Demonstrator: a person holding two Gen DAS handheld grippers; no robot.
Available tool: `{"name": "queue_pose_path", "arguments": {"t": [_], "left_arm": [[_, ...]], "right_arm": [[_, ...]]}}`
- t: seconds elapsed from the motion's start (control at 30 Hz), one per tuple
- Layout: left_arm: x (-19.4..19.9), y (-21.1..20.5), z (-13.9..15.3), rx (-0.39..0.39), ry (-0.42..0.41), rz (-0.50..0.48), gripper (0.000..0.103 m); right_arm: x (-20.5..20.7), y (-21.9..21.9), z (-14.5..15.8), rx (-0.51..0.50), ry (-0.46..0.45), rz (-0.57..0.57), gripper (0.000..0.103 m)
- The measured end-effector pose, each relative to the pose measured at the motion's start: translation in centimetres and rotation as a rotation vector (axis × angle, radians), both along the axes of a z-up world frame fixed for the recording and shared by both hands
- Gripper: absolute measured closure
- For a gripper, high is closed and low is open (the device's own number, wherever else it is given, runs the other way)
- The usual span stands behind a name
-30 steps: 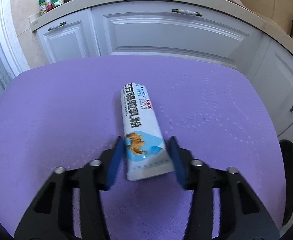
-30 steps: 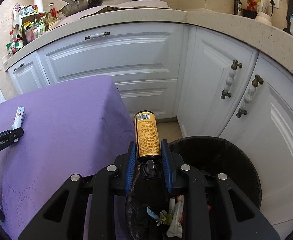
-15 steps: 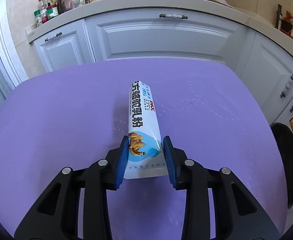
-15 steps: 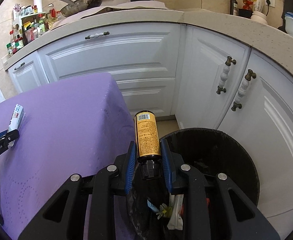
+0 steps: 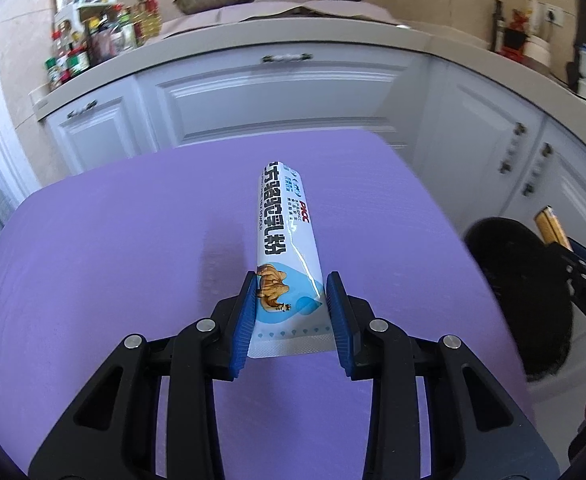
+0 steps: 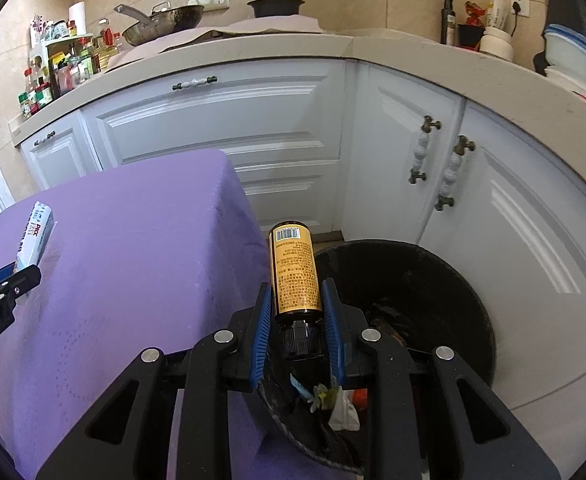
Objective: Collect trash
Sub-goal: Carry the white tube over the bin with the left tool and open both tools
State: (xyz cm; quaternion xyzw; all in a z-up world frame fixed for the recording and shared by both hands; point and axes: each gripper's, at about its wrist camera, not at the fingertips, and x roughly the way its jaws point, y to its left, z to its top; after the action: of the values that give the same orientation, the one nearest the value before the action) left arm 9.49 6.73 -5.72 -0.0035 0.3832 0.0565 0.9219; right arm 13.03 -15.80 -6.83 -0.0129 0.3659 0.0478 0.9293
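My left gripper [image 5: 291, 286] is shut on a white and blue powder packet [image 5: 285, 240], which is lifted off the purple tablecloth [image 5: 113, 280] and casts a shadow on it. The same packet [image 6: 35, 236] and left gripper [image 6: 13, 276] show at the left edge of the right wrist view. My right gripper [image 6: 297, 294] is shut on a brown bottle with a yellow label [image 6: 295, 268], held by its black cap end over the near rim of the black trash bin [image 6: 433, 288]. The bin holds wrappers and scraps.
White cabinet doors [image 6: 221, 128] with knobs run behind the table and bin. The counter above carries spice jars [image 6: 57, 72], a pan [image 6: 165, 24] and a black pot [image 6: 277, 4]. The bin [image 5: 521, 288] stands off the table's right edge.
The left gripper closed on the packet, then lifted it off the cloth and swung right toward the bin. The right gripper moved with the bottle further over the bin.
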Motion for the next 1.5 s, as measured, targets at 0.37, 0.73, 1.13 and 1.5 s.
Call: {"name": "queue_pose_path", "arguments": {"t": [0.37,0.73,1.13,1.5], "left_arm": [[-1.9,-6.8,1.7,-0.008,-0.049,-0.170,0.069],[-1.9,-12.9,2.4,-0.009,-0.095,-0.302,0.070],[0.9,-18.0,0.6,0.010,-0.065,-0.379,0.069],[5.2,-20.1,-1.5,0.003,-0.020,-0.372,0.062]], "right_arm": [[-3.0,-3.9,1.8,-0.001,-0.045,-0.094,0.077],[-5.1,-7.6,2.7,-0.004,-0.079,-0.197,0.077],[-4.4,-10.1,1.9,0.005,-0.077,-0.251,0.077],[-2.2,-11.2,0.4,0.017,-0.078,-0.285,0.076]]}}
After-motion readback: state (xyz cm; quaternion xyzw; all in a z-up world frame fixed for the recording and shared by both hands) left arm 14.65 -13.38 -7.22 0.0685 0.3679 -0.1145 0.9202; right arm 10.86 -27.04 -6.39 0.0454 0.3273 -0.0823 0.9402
